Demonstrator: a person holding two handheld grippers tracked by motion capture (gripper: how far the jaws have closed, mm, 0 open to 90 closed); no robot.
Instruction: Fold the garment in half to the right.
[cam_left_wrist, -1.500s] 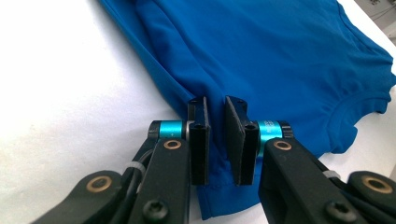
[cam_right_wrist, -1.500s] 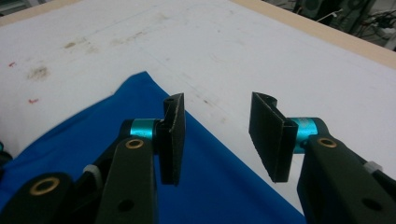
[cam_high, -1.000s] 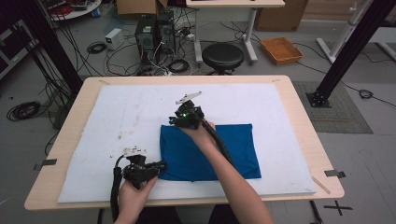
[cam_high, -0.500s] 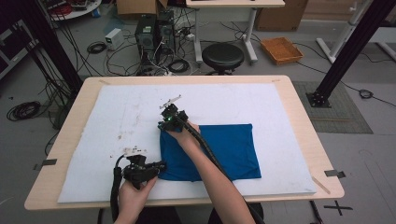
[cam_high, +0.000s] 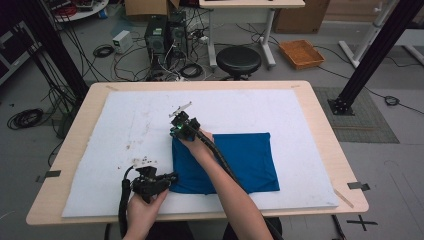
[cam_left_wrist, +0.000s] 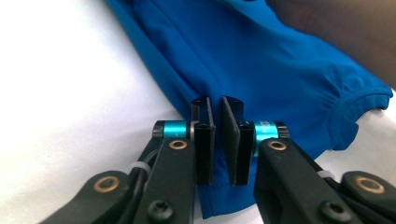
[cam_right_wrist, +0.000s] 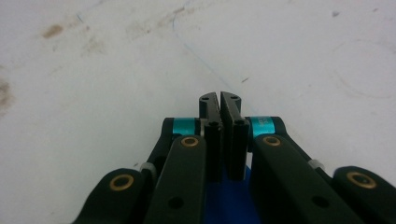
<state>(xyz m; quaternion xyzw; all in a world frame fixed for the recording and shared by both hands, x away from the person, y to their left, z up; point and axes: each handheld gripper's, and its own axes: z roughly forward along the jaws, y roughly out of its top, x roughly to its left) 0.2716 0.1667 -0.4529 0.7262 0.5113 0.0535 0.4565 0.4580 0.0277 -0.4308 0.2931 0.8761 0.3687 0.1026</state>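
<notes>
A folded blue cloth (cam_high: 245, 155) lies on the white mat (cam_high: 125, 125), right of centre. My left gripper (cam_high: 172, 177) is at the cloth's near left corner. In the left gripper view its jaws (cam_left_wrist: 217, 100) have just been closing and pinch a fold of the cloth (cam_left_wrist: 280, 60). My right gripper (cam_high: 176, 134) is at the cloth's far left corner, its forearm lying across the cloth. In the right gripper view its jaws (cam_right_wrist: 219, 95) have just closed, tips over the bare mat (cam_right_wrist: 116, 70), with blue cloth (cam_right_wrist: 229, 200) showing between them lower down.
Faint brown stains (cam_high: 132, 145) mark the mat left of the cloth. Behind the table, on the floor, stand a black stool (cam_high: 239, 60), a computer tower (cam_high: 157, 37) with cables and an orange tray (cam_high: 301, 52). A black frame post (cam_high: 367, 55) rises at the right.
My right gripper has slid left along the cloth's far edge to its left corner and sunk a little. The left hand has stayed put.
</notes>
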